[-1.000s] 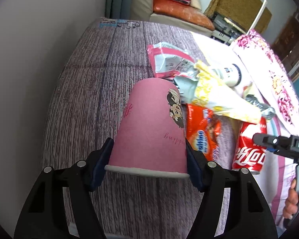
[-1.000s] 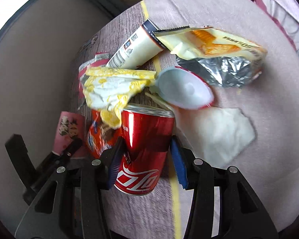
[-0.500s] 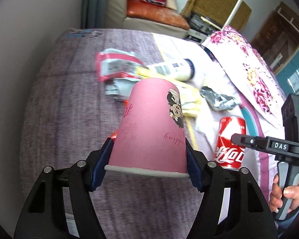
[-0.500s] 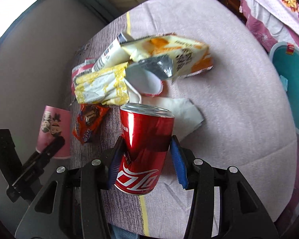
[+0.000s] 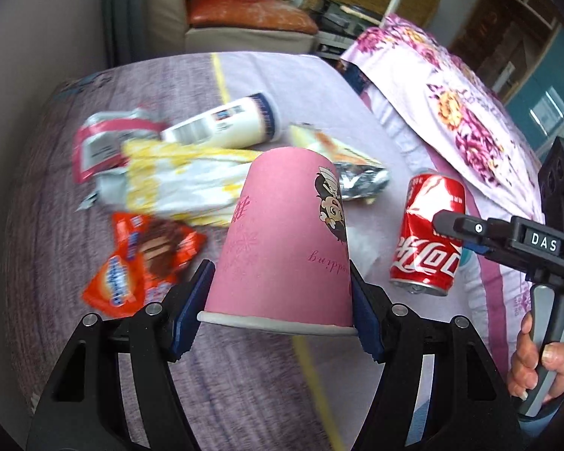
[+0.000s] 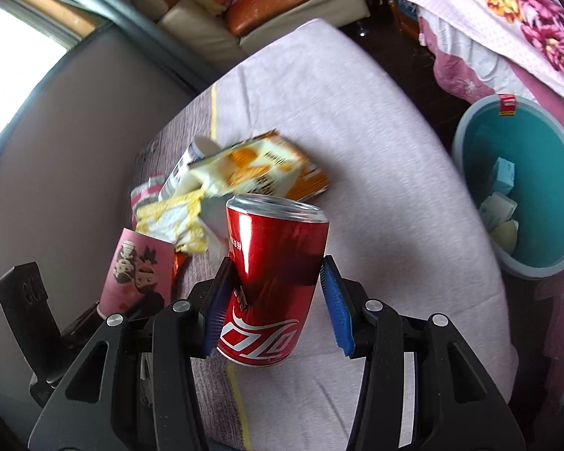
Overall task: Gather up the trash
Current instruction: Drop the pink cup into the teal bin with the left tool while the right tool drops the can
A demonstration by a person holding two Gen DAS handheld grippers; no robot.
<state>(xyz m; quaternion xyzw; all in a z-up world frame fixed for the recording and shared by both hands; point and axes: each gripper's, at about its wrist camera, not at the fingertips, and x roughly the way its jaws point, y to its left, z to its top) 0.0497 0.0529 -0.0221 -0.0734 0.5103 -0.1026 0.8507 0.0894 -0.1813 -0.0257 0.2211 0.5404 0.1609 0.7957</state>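
A pile of wrappers (image 6: pixel 240 173) and a bottle (image 5: pixel 225 122) lie on the bench (image 6: pixel 357 120). A bin (image 6: pixel 522 188) stands right of the bench, holding cartons (image 6: pixel 502 188).

Right gripper (image 6: pixel 276 308) clamps a dented red cola can (image 6: pixel 272 282) between its blue pads (image 6: pixel 336 312), the can raised above the desk (image 6: pixel 357 158). At lower left a pink paper cup (image 6: pixel 137 276) sits upside down in the left gripper (image 6: pixel 90 314). Behind the can lie a yellow-orange snack bag (image 6: pixel 259 167), a white bottle (image 6: pixel 186 173) and a crumpled yellow-white wrapper (image 6: pixel 169 218). A teal bin (image 6: pixel 545 173) stands to the right, below the desk edge, with cartons inside.
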